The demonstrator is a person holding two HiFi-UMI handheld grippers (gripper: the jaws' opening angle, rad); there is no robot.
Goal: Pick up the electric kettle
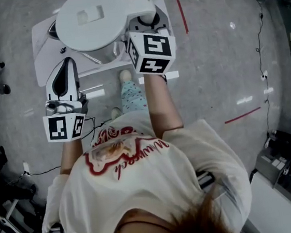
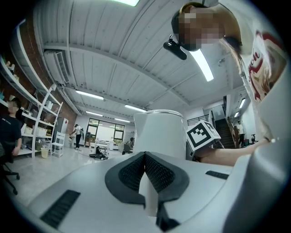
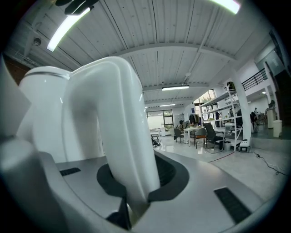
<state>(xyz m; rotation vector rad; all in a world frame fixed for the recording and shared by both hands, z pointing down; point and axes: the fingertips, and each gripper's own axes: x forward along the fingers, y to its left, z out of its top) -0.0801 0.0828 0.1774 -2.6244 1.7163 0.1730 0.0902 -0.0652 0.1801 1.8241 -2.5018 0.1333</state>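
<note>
The right claw (image 3: 132,184) is clenched on the handle (image 3: 113,132) of the kettle (image 1: 90,18), at top centre of the head view, overlapping the table (image 1: 41,49). The left claw (image 1: 67,64) is closed, empty, lower left.

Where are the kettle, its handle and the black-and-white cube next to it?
kettle (image 1: 88,28), head view, on its round lid.
handle (image 3: 113,127), right gripper view, on the curved white face above the jaws.
cube (image 1: 151,51), head view, on its top face.
</note>
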